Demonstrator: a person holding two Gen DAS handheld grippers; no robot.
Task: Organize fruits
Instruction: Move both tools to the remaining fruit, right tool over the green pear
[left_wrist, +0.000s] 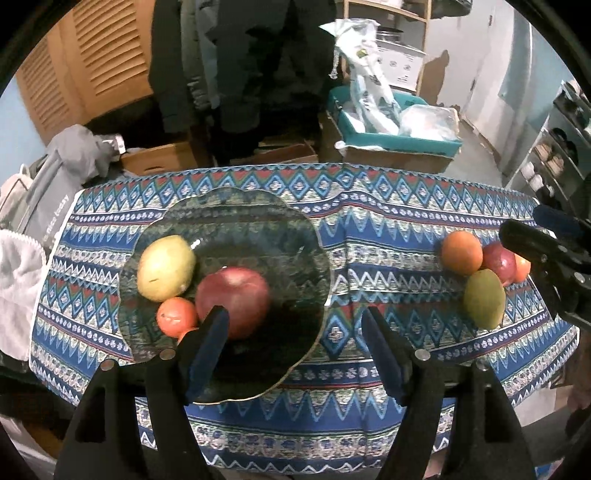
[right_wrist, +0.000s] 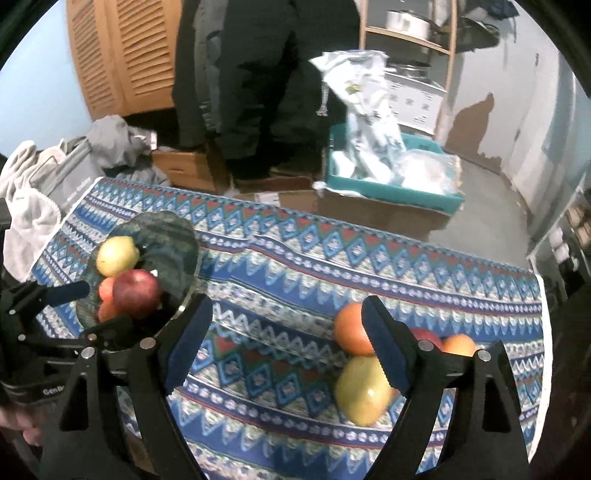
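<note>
A dark glass plate (left_wrist: 236, 218) on the left of the patterned tablecloth (left_wrist: 384, 236) holds a yellow-green mango (left_wrist: 166, 267), a red apple (left_wrist: 232, 301) and small orange fruits (left_wrist: 176, 316). My left gripper (left_wrist: 295, 332) hangs open above the plate's near right part; its left fingertip overlaps the apple in view, and nothing is gripped. A loose group lies at the right: an orange (right_wrist: 352, 328), a green-yellow mango (right_wrist: 364, 387), a red fruit (right_wrist: 426, 334) and another orange fruit (right_wrist: 458, 345). My right gripper (right_wrist: 288, 339) is open just left of and above this group, and holds nothing.
Behind the table stand cardboard boxes (right_wrist: 184, 168), a teal bin (right_wrist: 391, 192) with plastic bags, hanging dark clothes and a louvred wooden door. Grey and white cloths (left_wrist: 22, 280) lie past the table's left edge. Shelves stand at the far right.
</note>
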